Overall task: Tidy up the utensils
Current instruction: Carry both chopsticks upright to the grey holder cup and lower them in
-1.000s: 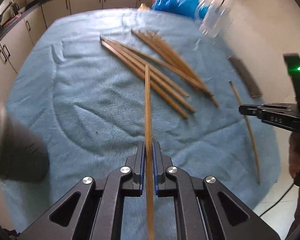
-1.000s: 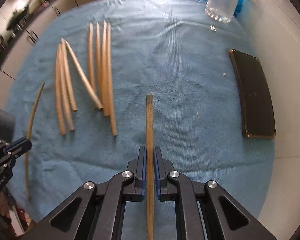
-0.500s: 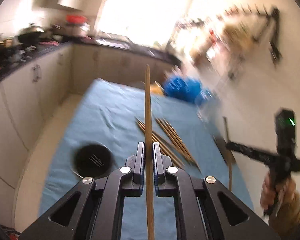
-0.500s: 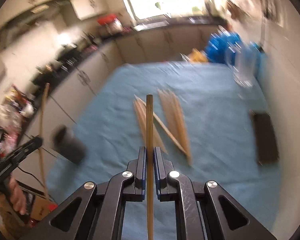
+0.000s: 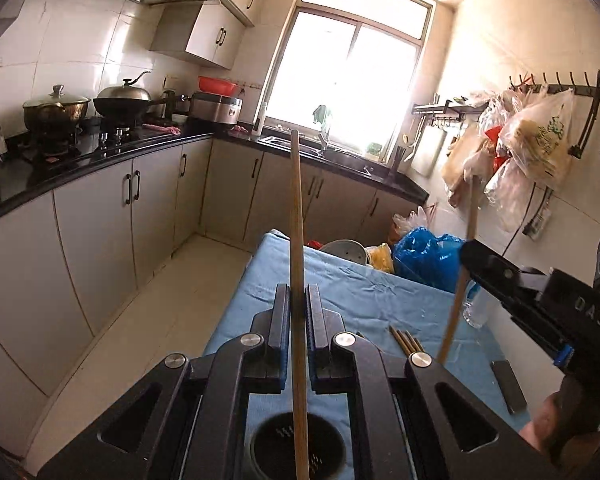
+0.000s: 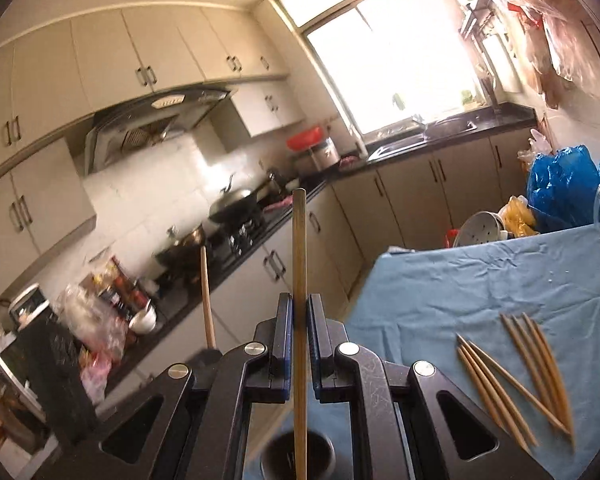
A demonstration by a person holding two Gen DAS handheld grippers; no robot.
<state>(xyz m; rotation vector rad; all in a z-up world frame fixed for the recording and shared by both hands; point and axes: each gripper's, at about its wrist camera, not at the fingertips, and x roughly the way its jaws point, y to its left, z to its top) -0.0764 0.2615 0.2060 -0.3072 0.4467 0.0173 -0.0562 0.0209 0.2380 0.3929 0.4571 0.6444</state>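
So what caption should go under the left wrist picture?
Left gripper holds a chopstick upright above the black holder.

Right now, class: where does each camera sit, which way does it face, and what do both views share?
Left wrist: sits on the left tongs, faces the window; tongs grip an upright chopstick over the black holder; right tongs and a hand show.
Right wrist: sits on the right tongs, faces the stove side; they grip another chopstick.
Shared: blue cloth, holder, loose chopsticks.
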